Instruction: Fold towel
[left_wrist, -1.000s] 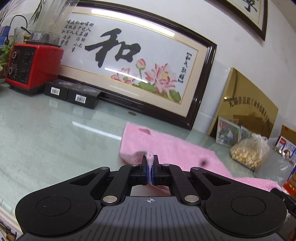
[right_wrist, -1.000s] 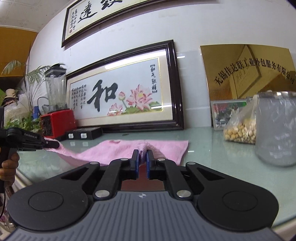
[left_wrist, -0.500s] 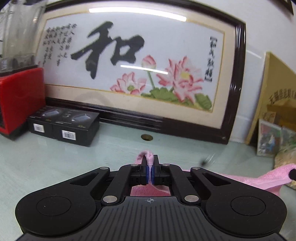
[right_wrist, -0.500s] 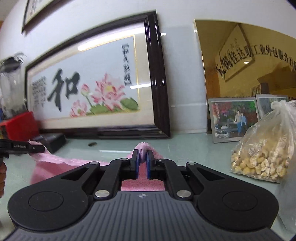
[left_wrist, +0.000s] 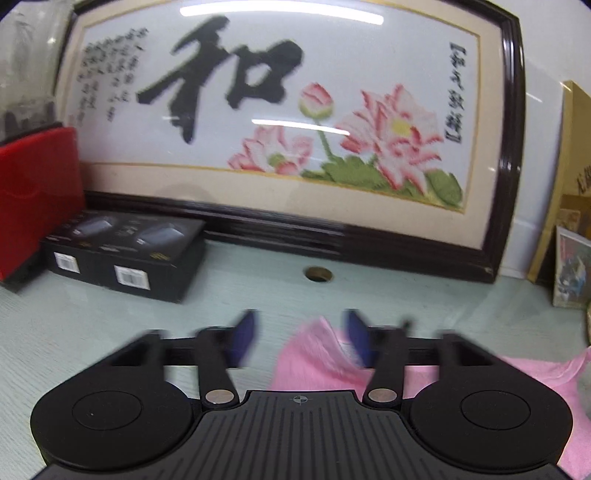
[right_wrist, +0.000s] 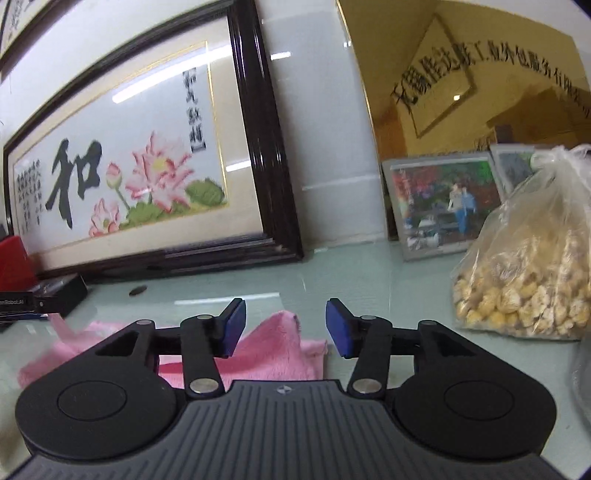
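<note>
Pink towel lies on the glass table, a corner between the left gripper pads, toward three o'clock; both jaws have just been opening. Right gripper likewise straddles a loose corner.

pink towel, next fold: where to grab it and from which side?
Judging by its pose: pinch the pink towel at its raised far corners, coming in low from the near side. The right gripper and left gripper, jaws just opened, each face a peaked corner; the rest lies flat on the glass table.
</note>
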